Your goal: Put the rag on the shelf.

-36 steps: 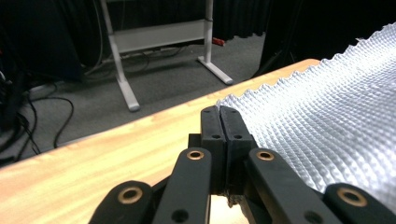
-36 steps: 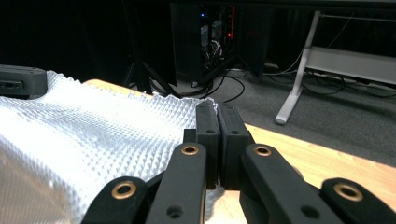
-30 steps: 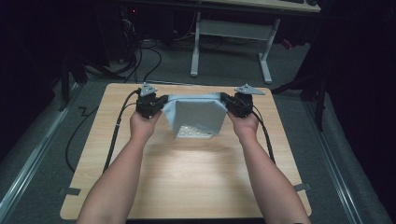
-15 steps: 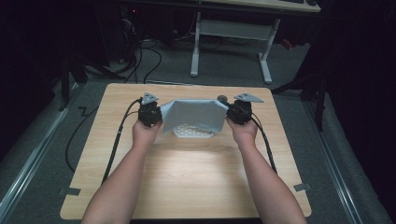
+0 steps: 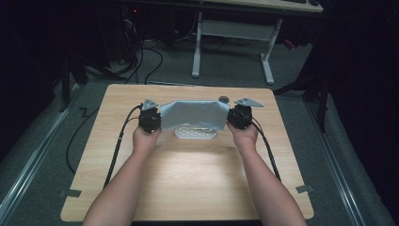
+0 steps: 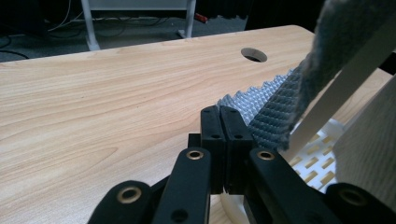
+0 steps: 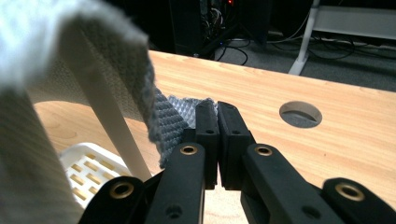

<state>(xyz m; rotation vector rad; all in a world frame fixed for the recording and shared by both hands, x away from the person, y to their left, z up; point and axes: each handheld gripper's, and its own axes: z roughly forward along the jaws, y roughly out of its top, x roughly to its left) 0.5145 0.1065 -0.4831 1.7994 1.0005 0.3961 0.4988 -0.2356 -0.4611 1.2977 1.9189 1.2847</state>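
Two grippers pinch one grey cloth (image 5: pixel 194 115) between them. The left gripper (image 6: pixel 219 122) has its jaws pressed together on the cloth's zigzag-cut edge, and the right gripper (image 7: pixel 216 119) is clamped the same way on the opposite edge. The cloth hangs stretched between them over a white slotted basket (image 5: pixel 195 133), draped across what looks like the basket's handle, though the fabric hides most of it. The basket sits on the wooden table (image 5: pixel 188 188), toward its far side. A round hole (image 7: pixel 300 114) in the tabletop lies just beyond the right gripper.
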